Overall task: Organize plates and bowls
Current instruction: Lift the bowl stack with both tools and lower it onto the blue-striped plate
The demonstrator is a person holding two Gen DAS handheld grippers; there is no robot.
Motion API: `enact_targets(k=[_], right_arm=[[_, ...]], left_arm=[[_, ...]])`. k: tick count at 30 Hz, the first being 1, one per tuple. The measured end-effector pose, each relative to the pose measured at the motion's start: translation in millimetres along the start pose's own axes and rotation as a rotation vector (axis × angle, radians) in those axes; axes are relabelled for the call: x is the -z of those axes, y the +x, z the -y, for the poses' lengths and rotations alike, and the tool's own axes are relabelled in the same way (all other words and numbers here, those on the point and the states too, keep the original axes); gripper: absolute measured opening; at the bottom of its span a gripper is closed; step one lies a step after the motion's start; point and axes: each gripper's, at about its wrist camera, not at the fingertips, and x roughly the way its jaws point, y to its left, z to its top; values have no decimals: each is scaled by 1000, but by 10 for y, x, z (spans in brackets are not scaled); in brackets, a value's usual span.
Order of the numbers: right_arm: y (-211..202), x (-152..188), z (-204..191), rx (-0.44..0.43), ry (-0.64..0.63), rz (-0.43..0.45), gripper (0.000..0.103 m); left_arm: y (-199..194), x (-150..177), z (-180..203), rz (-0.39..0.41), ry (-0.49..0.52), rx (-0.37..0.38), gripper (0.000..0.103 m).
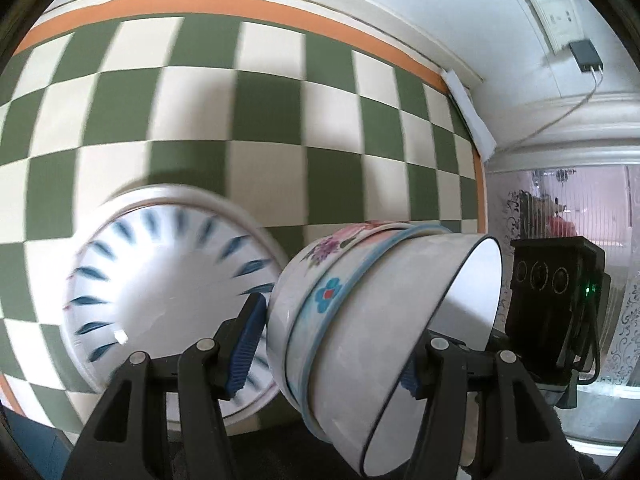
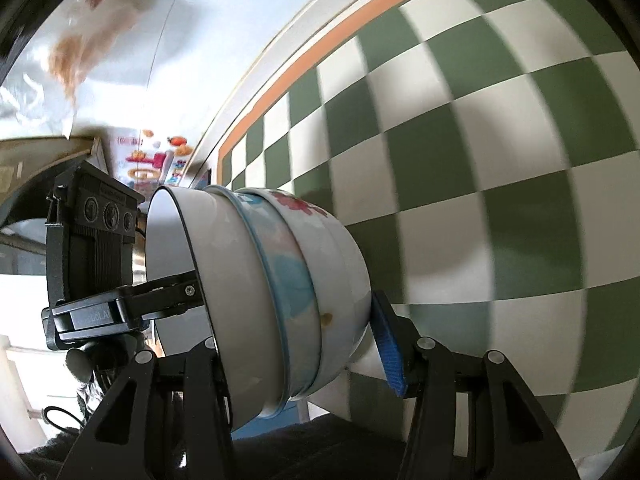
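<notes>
A stack of three nested bowls (image 1: 360, 320) hangs tilted on its side above the table: a white bowl with a dark rim inside, a blue-rimmed one, and a flowered one outermost. My left gripper (image 1: 332, 352) is shut on this stack, one blue pad (image 1: 248, 340) against the flowered bowl's base and the other finger at the open mouth. In the right wrist view the same stack (image 2: 280, 280) sits in my right gripper (image 2: 300, 344), which is shut on it too. The two grippers face each other across the bowls. A wide bowl with blue dashes (image 1: 168, 300) rests on the cloth below.
A green and white checked cloth (image 1: 260, 120) with an orange border covers the table. A wall socket strip with a plugged charger (image 1: 586, 56) and cable is at the upper right. Colourful stickers (image 2: 160, 160) and a shiny wall lie beyond the table's edge.
</notes>
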Motion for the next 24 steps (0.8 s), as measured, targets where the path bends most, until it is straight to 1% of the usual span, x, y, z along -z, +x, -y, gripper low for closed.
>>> enact_targets(k=[5,11,15,19,24], right_arm=[[438,49,-269,7,-25,-41,53],[834,48,-396,30,-44,-83,53],[1042,22,-460,53,-57,-106,53],[1181,-16,-461,66,-60,-128,53],[1235,-38,-463,75,-57,-134,53]], left_arm=[[-119,82,-385,20,-48,-8,57],[-155,117,-845,25,-115,13,57],[-136,110,-1038,24,-143,26,57],[-126,116,-1152,22,-147,17,58],[-105,98,-1210,21,-149,14,58]])
